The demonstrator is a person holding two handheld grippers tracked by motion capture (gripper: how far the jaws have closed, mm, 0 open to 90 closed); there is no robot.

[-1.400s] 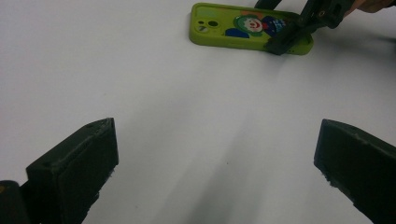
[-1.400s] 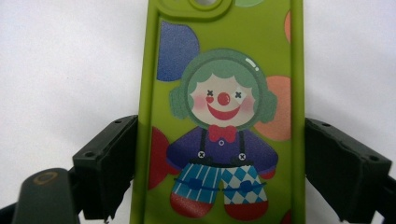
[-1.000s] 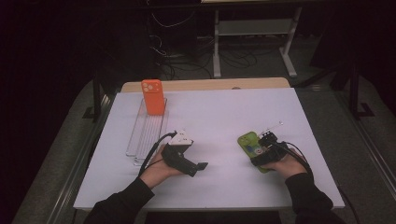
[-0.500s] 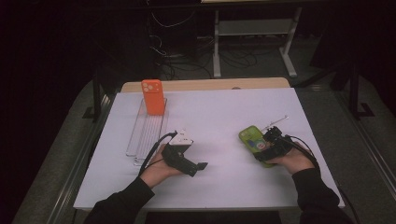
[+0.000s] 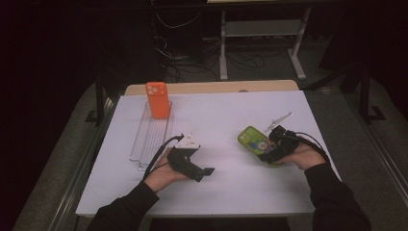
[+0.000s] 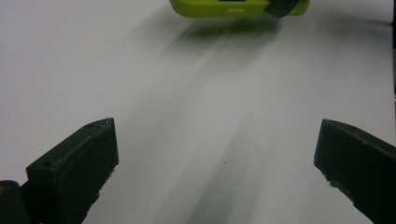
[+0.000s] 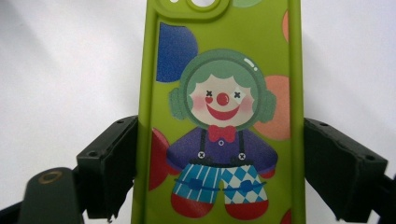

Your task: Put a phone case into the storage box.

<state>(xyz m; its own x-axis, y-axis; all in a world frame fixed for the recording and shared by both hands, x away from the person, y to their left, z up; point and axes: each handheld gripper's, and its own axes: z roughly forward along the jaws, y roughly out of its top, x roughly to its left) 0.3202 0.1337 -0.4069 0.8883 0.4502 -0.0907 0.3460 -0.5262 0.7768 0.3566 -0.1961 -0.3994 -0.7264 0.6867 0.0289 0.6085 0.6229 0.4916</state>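
A lime-green phone (image 5: 251,139) with a cartoon clown on its back (image 7: 223,107) is in my right gripper (image 5: 267,154), at the right of the white table. Both jaws press on the phone's long edges, so the gripper (image 7: 219,168) is shut on it. The left gripper view catches the phone's edge (image 6: 233,7) just above the table, with a shadow beneath it. My left gripper (image 5: 204,172) lies low over the table's front middle, pointing right. Its jaws (image 6: 219,163) stand wide open over bare white surface with nothing between them.
An orange phone (image 5: 158,99) stands upright at the far end of a clear slotted rack (image 5: 150,137) on the left of the white table (image 5: 226,110). A wooden board edge (image 5: 211,87) borders the table's back. Dark floor and cables lie beyond.
My right gripper has risen slightly with the green phone held in it. The left gripper has stayed where it was.
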